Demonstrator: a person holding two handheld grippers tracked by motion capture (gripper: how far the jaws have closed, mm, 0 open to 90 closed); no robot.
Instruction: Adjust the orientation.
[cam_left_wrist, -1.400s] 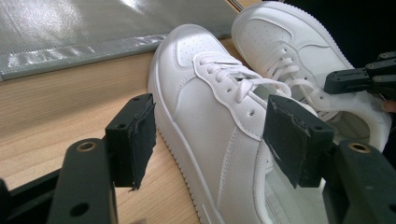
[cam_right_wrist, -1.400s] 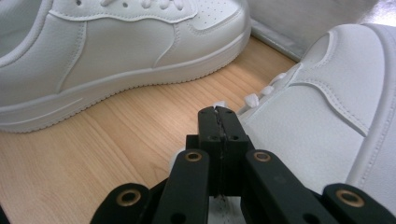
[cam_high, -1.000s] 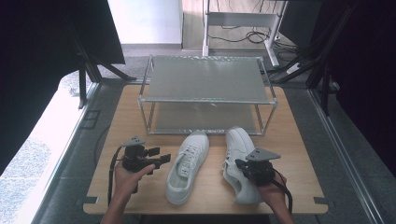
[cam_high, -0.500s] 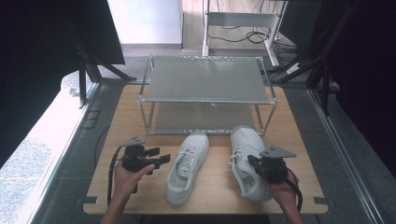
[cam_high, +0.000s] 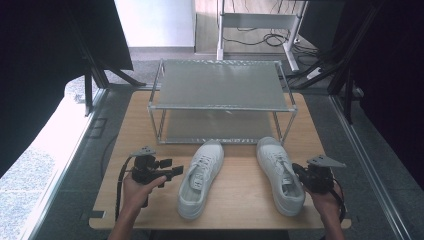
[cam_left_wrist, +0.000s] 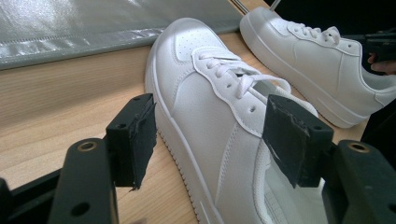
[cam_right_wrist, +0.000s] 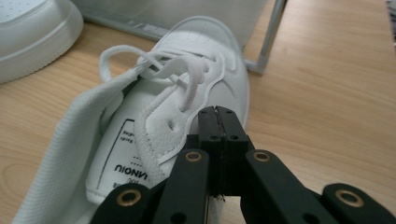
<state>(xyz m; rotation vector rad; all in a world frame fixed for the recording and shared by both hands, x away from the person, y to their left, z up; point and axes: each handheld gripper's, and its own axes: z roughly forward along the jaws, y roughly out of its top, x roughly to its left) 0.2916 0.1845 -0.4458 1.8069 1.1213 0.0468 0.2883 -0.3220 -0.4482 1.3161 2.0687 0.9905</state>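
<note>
Right hand-held gripper (cam_right_wrist: 218, 122) pinching right sneaker (cam_right_wrist: 187, 93), insole print unreadable, mirrored

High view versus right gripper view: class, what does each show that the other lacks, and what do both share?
High view: the whole metal rack, the left gripper and both forearms. Right gripper view: the printed label inside the right shoe, with the right gripper closed at its rim. Shared: the right shoe, the left shoe, the wooden table.
</note>
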